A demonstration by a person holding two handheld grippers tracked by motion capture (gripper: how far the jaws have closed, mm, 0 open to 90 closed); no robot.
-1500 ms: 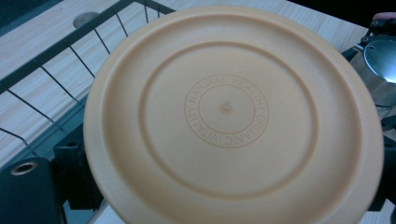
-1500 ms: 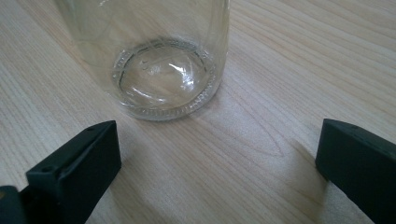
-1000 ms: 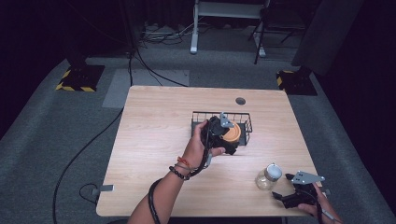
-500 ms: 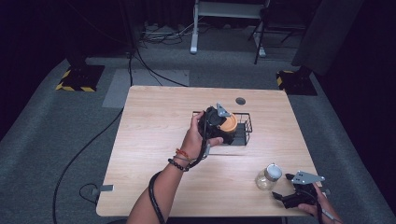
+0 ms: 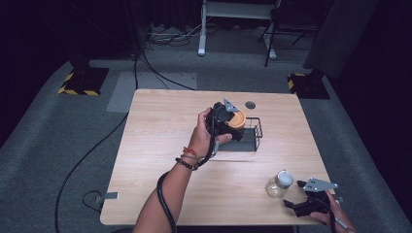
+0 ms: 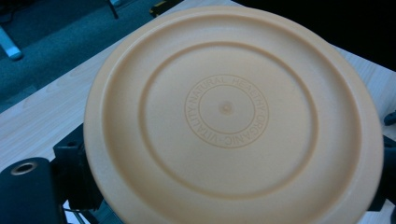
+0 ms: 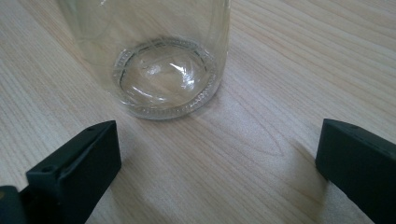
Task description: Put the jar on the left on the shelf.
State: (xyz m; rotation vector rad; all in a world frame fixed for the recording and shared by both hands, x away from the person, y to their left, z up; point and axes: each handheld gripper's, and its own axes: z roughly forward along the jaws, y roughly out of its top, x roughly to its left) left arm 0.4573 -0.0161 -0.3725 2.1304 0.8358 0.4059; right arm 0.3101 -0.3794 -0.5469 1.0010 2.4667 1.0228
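So the left gripper (image 5: 232,125) is holding an orange plastic plate (image 5: 237,119) up over the black wire basket (image 5: 253,138) near the middle of the tabletop (image 5: 155,145). From the left gripper view the plate (image 6: 233,116) is a pale peachy orange, round, with a raised rim and a couple of moulded rings. There's tiny embossed lettering circling the centre that reads something like "NATURAL HEALTHY ORGANIC VITALITY". It's tilted toward the camera, and the fingers are clamped on its lower edge, with the black finger (image 6: 28,191) peeking out at bottom left.

The right gripper (image 5: 303,199) sits low at the near right corner, fingers (image 7: 74,163) spread wide apart, gripping nothing. Just beyond them is a clear glass jar (image 7: 163,60) standing upright on the wood, not touching either finger.
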